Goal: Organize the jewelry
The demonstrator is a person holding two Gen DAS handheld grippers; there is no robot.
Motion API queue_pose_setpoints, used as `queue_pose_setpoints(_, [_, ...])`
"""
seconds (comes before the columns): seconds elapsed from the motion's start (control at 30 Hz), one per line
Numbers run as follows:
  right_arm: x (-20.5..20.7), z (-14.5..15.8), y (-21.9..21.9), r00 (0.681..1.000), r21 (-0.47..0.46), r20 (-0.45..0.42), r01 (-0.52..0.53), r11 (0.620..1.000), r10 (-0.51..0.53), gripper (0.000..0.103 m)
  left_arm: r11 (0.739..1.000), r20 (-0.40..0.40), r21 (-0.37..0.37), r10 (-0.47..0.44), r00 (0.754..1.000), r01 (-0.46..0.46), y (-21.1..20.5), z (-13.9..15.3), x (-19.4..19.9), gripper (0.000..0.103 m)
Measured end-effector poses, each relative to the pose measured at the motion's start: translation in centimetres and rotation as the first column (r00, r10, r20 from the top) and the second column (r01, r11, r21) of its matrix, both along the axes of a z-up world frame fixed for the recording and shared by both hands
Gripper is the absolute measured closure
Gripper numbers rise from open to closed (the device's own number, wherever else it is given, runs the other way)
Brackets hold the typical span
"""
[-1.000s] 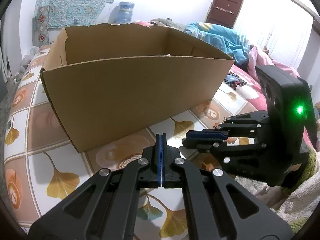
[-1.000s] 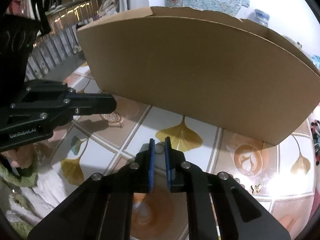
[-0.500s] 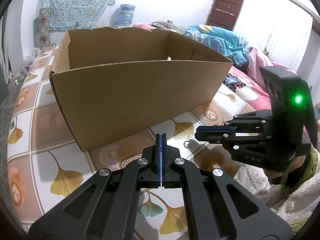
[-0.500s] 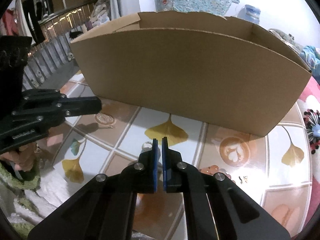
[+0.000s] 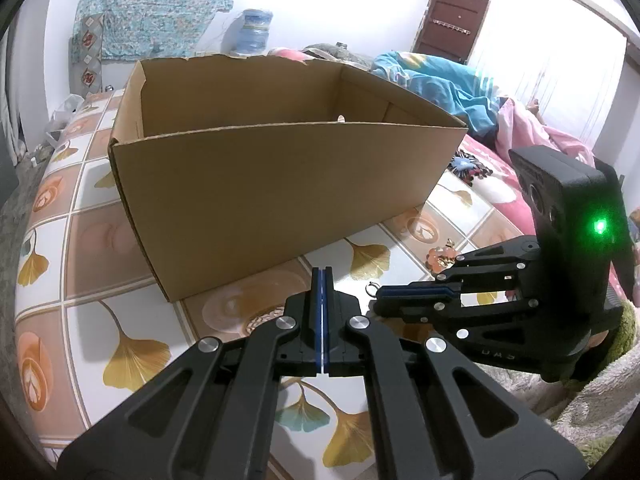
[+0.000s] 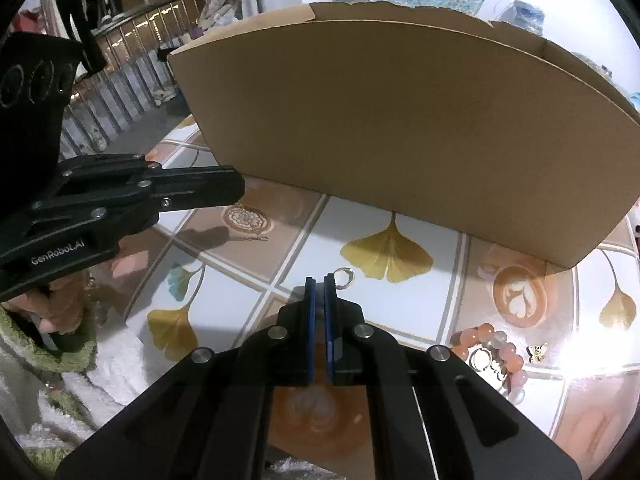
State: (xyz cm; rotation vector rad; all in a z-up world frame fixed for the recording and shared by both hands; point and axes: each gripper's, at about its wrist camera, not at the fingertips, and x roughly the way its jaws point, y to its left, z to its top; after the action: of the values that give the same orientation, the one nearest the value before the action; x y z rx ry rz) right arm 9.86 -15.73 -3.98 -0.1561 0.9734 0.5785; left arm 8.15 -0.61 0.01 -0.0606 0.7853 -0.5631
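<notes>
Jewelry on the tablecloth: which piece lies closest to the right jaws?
The small metal ring, lying just beyond the right gripper tips. The pink bead bracelet and the gold butterfly charm lie farther off to the side.

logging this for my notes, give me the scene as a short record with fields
surface: tablecloth printed with ginkgo leaves
container: open brown cardboard box, upright
ring: small silver hoop on the cloth, just beyond the right gripper tips
bracelet: pink and white bead bracelet, right of that gripper
charm: small gold butterfly beside the bracelet
left gripper: shut, holds nothing
right gripper: shut, holds nothing
</notes>
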Motion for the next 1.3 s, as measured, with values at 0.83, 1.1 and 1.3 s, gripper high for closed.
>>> queue_pose_setpoints(0.83, [4.1, 0.3, 0.6, 0.857, -0.133, -0.063, -0.516, 0.846, 0.512, 0.083, 1.0, -0.007, 0.028, -0.008, 1.0, 0.008, -0.2, -0.4, 0.4, 0.103])
queue_pose_setpoints(1.1, [4.5, 0.3, 0.2, 0.83, -0.11, -0.08, -0.558, 0.823, 0.552, 0.092, 0.999, -0.01, 0.036, -0.005, 1.0, 0.006, -0.4, -0.3, 0.5, 0.103])
queue_pose_setpoints(1.3, [4.1, 0.5, -0.6, 0.852, -0.075, -0.058, -0.523, 0.849, 0.52, 0.092, 0.999, -0.001, 0.05, -0.013, 1.0, 0.013, -0.8, 0.1, 0.2, 0.103])
